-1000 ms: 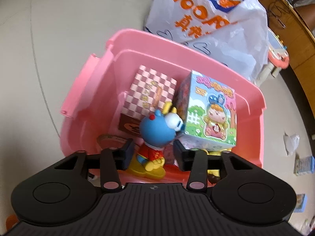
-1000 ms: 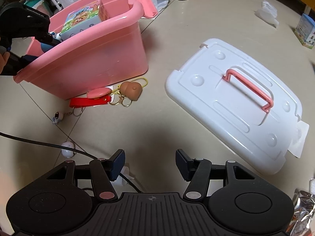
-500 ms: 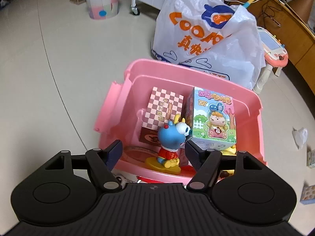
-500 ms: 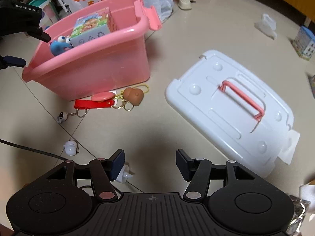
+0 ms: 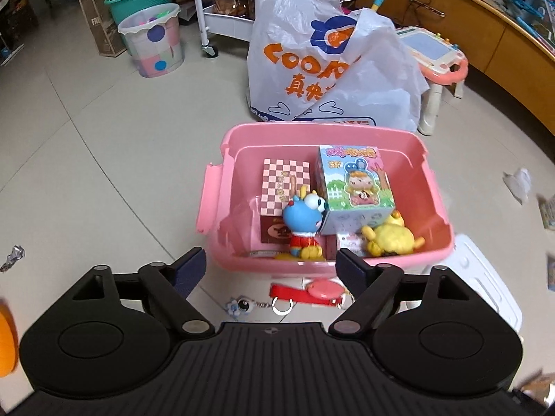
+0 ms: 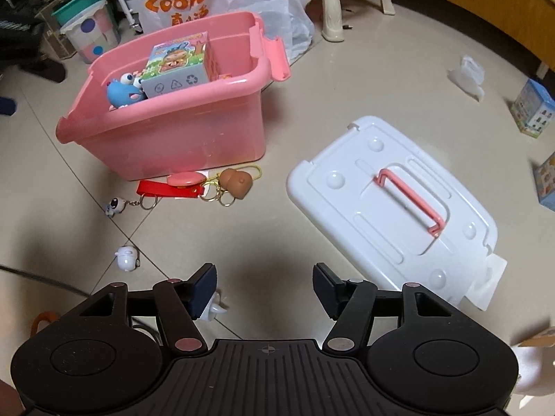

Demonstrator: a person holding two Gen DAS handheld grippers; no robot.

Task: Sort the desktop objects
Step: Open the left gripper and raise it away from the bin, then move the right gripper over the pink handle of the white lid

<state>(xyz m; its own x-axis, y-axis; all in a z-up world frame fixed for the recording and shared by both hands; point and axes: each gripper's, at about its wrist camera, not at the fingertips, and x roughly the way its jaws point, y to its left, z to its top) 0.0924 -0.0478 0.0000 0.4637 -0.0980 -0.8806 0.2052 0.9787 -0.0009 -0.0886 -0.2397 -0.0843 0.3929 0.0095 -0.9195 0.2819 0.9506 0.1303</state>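
Hovering above the pink storage bin (image 5: 430, 208), the left gripper (image 5: 270, 270) had its fingers spreading wider with nothing between them, while the right gripper (image 6: 264, 286) hung over bare floor, its fingers also easing apart and empty. The blue big-eyed figurine (image 5: 302, 222) stood upright in the bin at centre frame, its long axis vertical and its face turned toward the cartoon toy box (image 5: 353, 190) touching it on the right; a checkered box (image 5: 284, 187) stood just behind, and a yellow plush (image 5: 390, 237) lay at the bin's lower right. Several keychains remained on the floor just in front of the bin: a red strap (image 6: 163, 189), a brown charm (image 6: 237, 182) and a small white robot charm (image 6: 114, 206). The figurine would likely tip if a later drop nudged it. The linked rings could snag, dragging several keychains up together.
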